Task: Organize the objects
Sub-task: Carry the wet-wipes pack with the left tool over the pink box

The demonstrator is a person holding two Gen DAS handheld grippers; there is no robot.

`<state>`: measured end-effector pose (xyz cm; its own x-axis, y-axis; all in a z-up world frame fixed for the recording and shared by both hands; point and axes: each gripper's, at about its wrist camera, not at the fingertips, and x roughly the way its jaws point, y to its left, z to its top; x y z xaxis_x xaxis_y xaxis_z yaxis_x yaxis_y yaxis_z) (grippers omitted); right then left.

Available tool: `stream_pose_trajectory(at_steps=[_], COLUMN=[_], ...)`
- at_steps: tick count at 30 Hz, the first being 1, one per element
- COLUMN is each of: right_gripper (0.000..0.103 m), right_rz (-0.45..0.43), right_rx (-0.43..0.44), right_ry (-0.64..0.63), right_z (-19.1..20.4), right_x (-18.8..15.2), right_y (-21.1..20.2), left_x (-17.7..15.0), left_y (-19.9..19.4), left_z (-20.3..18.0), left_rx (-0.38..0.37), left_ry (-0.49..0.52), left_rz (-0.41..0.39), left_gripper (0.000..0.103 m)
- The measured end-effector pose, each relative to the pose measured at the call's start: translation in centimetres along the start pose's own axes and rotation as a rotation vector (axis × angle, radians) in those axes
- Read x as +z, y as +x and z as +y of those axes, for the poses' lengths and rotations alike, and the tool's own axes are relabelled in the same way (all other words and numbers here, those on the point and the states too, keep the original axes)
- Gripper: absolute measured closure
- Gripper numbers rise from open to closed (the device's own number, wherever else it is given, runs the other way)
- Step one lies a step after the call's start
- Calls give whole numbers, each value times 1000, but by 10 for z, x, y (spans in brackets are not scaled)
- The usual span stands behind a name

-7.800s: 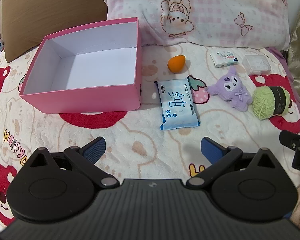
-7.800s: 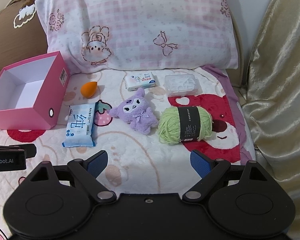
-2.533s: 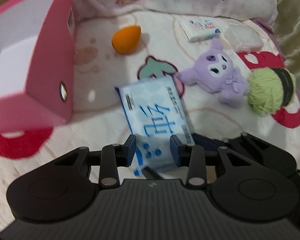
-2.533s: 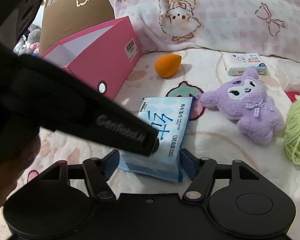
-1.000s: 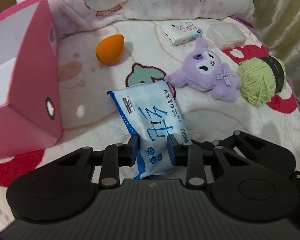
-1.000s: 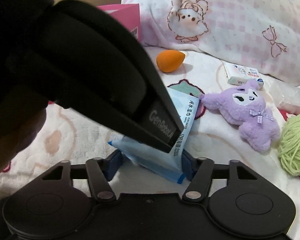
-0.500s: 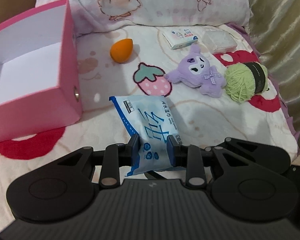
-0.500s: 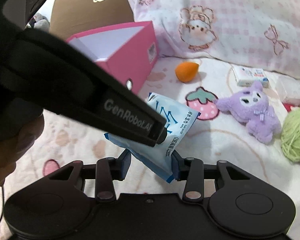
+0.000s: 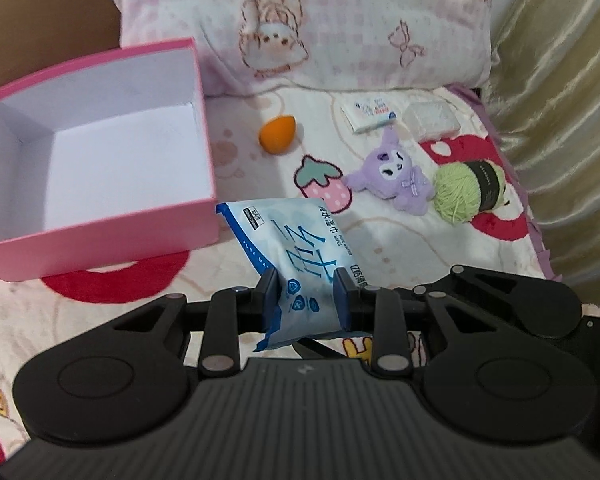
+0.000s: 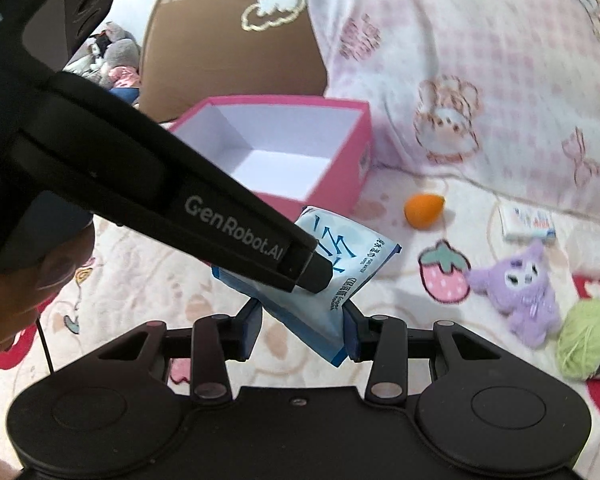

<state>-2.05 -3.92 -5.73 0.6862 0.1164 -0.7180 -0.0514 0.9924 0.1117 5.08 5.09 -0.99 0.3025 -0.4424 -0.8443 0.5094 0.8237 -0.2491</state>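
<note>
- Holding the blue wipes pack [image 9: 296, 256] up off the blanket [image 9: 412, 248] now, both grippers at once. A second ago it was still touching the bed; now it is hanging in the air just right of the pink box [image 9: 100, 236].
- The left gripper [image 9: 306, 300] is pinching the pack's near end tight, pads squeezed narrow on it, same grip as before.
- The right gripper [image 10: 300, 330] has just been closing, and its jaws are now pressing on the pack's lower corner from both sides.
- The pink box is sitting open with a white inside, its near-right corner almost level with the pack's far edge.
- Plenty of free blanket is showing between the pack and the other stuff: orange sponge [image 9: 277, 135], purple plush [image 9: 392, 172], green yarn ball [image 9: 466, 188], and the small tissue packet [image 9: 368, 114] far back by the pillow [image 9: 340, 20].
- The right wrist view is showing the left gripper's black arm cutting across from the left with a hand [image 10: 28, 280] behind it; the left wrist view is missing that.
- The left wrist view is giving the fuller look down into the box.
</note>
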Motion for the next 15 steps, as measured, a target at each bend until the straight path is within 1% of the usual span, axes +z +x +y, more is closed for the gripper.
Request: stream_pose_trajectory(at_steps=[7,11,15], right_gripper=[57,57,57], right_rz=[-28,-44,-63], right_rx=[14,31,47], right_ry=[-84,-125,-167], right_z=[33,47,61], right_x=[26,43,64], right_y=[-15,-14,-9], left_x=[2,8,17], left_y=[-41,-61,-77], left_z=[15,33,49], left_rx=[41,57,92], left_ry=[2,-13,-16], left_rz=[-57,-77,-104], left_gripper=[75,75,75])
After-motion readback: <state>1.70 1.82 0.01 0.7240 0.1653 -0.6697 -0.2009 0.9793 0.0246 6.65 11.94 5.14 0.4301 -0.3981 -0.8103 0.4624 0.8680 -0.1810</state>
